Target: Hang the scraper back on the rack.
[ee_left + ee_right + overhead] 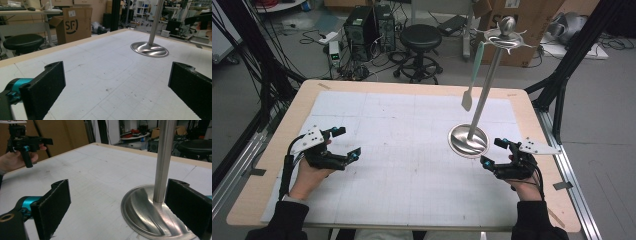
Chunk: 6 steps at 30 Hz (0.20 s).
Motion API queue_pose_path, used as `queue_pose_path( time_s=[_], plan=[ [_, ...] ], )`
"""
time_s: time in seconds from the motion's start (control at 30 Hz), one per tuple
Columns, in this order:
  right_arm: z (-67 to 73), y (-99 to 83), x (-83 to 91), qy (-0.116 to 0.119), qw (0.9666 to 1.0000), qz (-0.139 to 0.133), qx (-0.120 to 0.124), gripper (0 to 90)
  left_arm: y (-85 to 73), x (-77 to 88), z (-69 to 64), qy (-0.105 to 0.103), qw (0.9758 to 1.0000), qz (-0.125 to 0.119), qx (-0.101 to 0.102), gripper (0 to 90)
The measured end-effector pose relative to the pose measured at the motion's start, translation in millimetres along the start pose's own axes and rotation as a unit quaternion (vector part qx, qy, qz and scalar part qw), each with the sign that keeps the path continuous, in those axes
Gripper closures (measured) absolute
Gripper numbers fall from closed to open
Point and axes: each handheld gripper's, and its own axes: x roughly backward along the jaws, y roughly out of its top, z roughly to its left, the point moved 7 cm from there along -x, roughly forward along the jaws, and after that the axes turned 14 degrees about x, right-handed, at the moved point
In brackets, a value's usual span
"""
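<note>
A steel utensil stand (482,95) rises from a round base (468,141) at the table's right middle; its pole (163,157) and base (147,212) fill the right gripper view's right half. From a hook near its top hangs a pale spatula (472,80). My right gripper (497,151) rests just right of the base, open with nothing between its jaws. Over the mat's left side my left gripper (346,142) is open and empty too, facing the stand's base (149,49) far ahead.
A white gridded mat (412,160) covers the wooden table (532,115). Behind the table stand a black stool (420,40), computer towers (369,25) and a cardboard box (522,20). Black frame posts (569,60) flank the right side.
</note>
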Motion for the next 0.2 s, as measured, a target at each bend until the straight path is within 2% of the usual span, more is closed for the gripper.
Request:
queue_pose_path(
  time_s=[0.03,0.2],
  plan=[
    [-0.2,-0.2,0.1,0.0,1.0,0.001,0.0,5.6,-0.3,2.6,2.1,0.002,1.0,-0.005,0.0,1.7],
    [-2.0,-0.9,-1.0,-0.003,1.0,0.001,-0.001,5.6,-4.8,9.6,17.0,0.019,0.9993,-0.009,0.031,1.7]
  ],
)
